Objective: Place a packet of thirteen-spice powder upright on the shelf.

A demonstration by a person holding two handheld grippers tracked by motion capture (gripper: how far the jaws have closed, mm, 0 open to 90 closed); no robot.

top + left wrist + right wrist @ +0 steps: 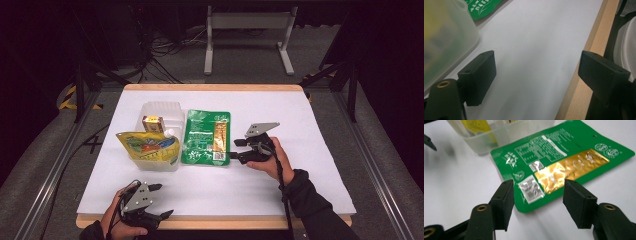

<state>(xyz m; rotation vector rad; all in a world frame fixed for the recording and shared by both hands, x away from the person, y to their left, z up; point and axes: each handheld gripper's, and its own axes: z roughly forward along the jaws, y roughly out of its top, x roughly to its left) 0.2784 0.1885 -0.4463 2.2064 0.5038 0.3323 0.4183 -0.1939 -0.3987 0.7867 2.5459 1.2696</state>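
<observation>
Right tongs [537,203] (agape) by packet [564,162]

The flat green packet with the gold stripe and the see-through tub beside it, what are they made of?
The flat green packet with the gold stripe looks like glossy plastic film, maybe foil-lined: light glints off its crinkly gold band. The see-through tub seems to be frosted, stiff plastic, since the yellow pouch inside shows hazily through its milky wall.

A wooden-edged table [210,87] under a white sheet [280,185] — green packet [206,137] flat just right of the clear tub [161,112].
</observation>
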